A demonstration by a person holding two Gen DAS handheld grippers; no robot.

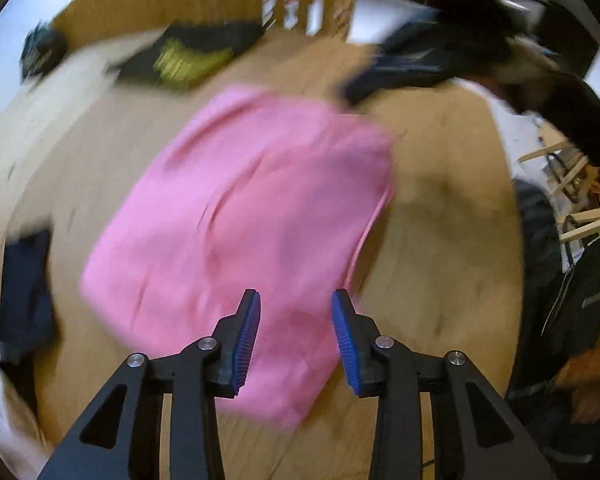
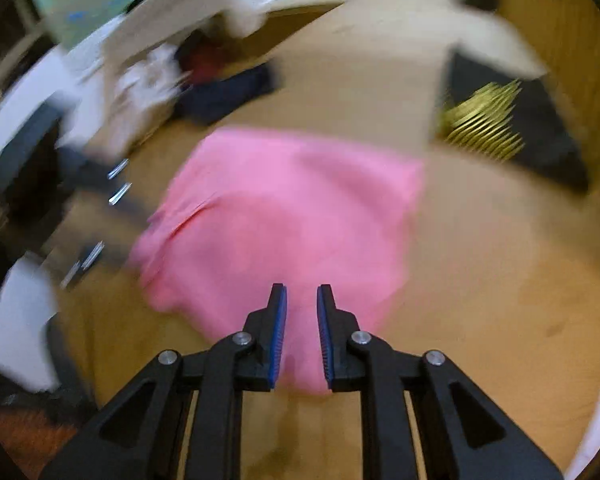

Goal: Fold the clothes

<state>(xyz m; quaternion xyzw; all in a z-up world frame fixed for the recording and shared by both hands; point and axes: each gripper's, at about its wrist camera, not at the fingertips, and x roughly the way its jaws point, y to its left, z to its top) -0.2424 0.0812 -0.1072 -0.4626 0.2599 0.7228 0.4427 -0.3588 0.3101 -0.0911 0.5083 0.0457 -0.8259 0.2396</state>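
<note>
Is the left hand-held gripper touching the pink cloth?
Cannot tell. The left wrist view shows the left hand-held gripper open over the pink cloth, but blur hides any contact.

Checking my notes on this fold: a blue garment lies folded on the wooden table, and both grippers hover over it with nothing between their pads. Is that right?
One thing is wrong: the garment is pink, not blue, as both wrist views show. The rest holds: it lies folded on the wooden table, and the left gripper and right gripper hover over it with nothing between their pads.
</note>
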